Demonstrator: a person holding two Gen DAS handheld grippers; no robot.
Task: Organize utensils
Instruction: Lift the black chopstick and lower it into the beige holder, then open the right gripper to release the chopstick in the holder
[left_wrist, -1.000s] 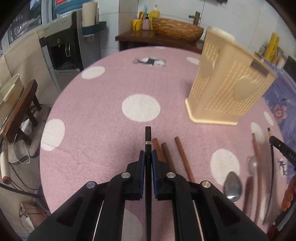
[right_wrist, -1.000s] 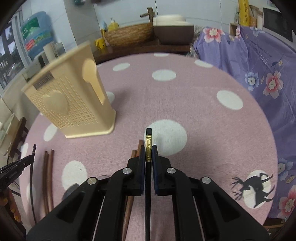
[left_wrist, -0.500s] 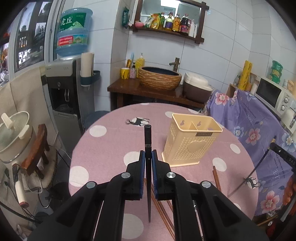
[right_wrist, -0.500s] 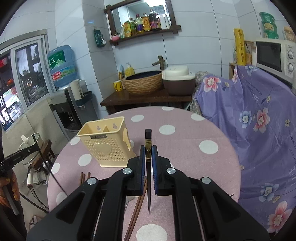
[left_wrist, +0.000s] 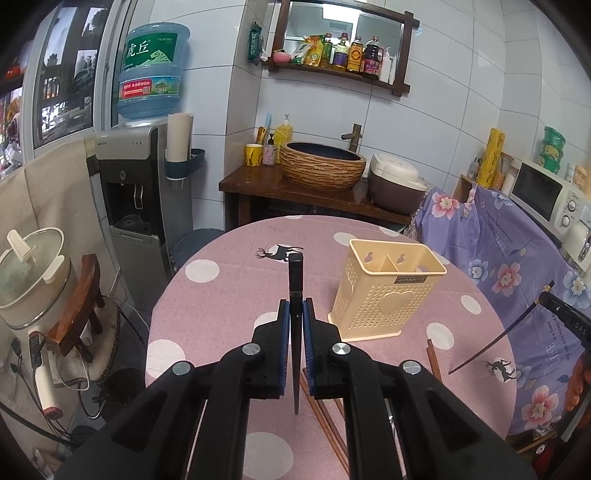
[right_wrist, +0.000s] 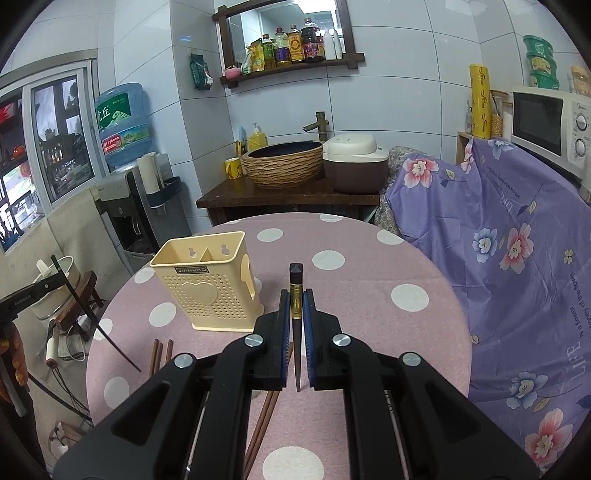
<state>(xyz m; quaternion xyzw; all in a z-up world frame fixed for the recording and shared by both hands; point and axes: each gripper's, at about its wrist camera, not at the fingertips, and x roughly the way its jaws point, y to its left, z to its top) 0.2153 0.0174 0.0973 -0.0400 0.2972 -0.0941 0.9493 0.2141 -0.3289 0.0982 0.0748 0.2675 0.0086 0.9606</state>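
Observation:
My left gripper (left_wrist: 295, 314) is shut on a black chopstick (left_wrist: 296, 280) and holds it high above the pink dotted table (left_wrist: 221, 295). My right gripper (right_wrist: 295, 306) is shut on a black chopstick with a gold band (right_wrist: 296, 291), also raised. The cream utensil holder (left_wrist: 384, 288) stands upright on the table, ahead and right of the left gripper; in the right wrist view the holder (right_wrist: 207, 284) is ahead and left. Brown chopsticks (left_wrist: 325, 417) lie on the table below the left gripper; others (right_wrist: 159, 354) show in the right wrist view.
A dark wooden sideboard (left_wrist: 280, 184) with a woven basin (left_wrist: 321, 166) and a rice cooker (right_wrist: 354, 162) stands behind the table. A purple flowered cloth (right_wrist: 517, 258) is at the right. A water dispenser (left_wrist: 140, 184) and a stool with a pot (left_wrist: 33, 273) are at the left.
Both grippers have risen from the table with their chopsticks held. The views now look down on the table and holder from higher up and farther back.

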